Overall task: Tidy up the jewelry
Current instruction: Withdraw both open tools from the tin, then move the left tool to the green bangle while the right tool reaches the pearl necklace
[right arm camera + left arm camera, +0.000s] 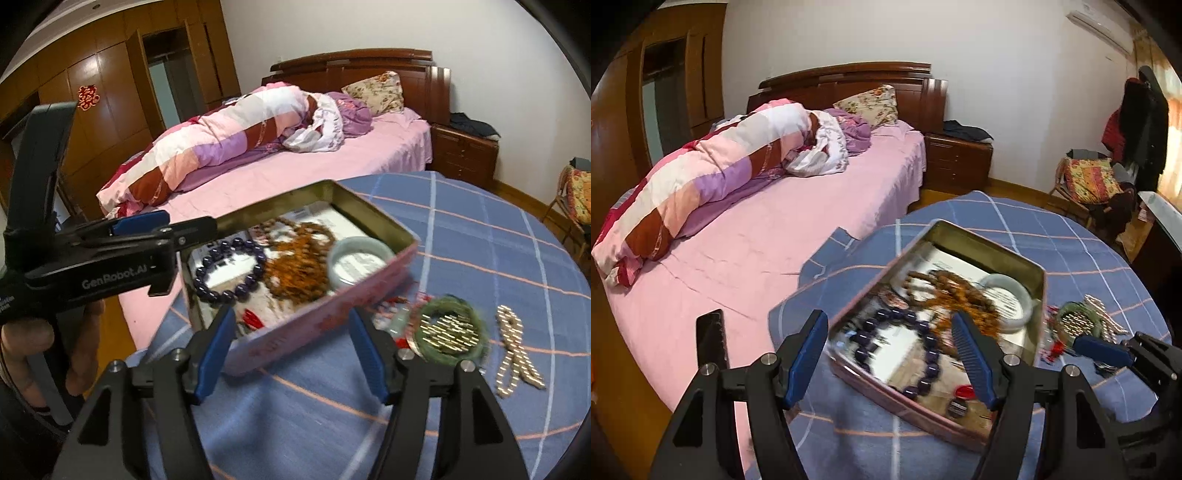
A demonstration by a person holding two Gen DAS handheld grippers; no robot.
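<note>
Blue-padded jaws of the right gripper (291,350) stand apart with nothing between them, poised over the near pink wall of a shallow rectangular metal tin (325,317) on a round table covered in blue cloth with white and orange check lines (480,258). Open cloth lies to the right of the tin and in front of it; the table's left edge sits close against a bed under a pink sheet (369,162), leaving little room on that side.

Inside the tin lie a dark purple beaded bracelet (231,269), a tangle of orange-brown beads (299,266) and a pale green bangle (360,258), all resting on printed paper too blurred to read. Just outside the tin's right corner, on the cloth, sit a dark green bangle ringed around gold-coloured links (448,328) and, just beside it, a loose gold-coloured bead chain (515,347).

From the left wrist view, the left gripper (890,350) is likewise wide open and empty, its jaws straddling the tin's near left corner and angled down at the table. In the right wrist view a hand (33,343) holds that tool at the left edge, its body reaching level toward the tin's left rim; white lettering on its side reads "GenRobot.AI". A black phone-like slab (711,339) lies on the pink sheet just left of the table.
</note>
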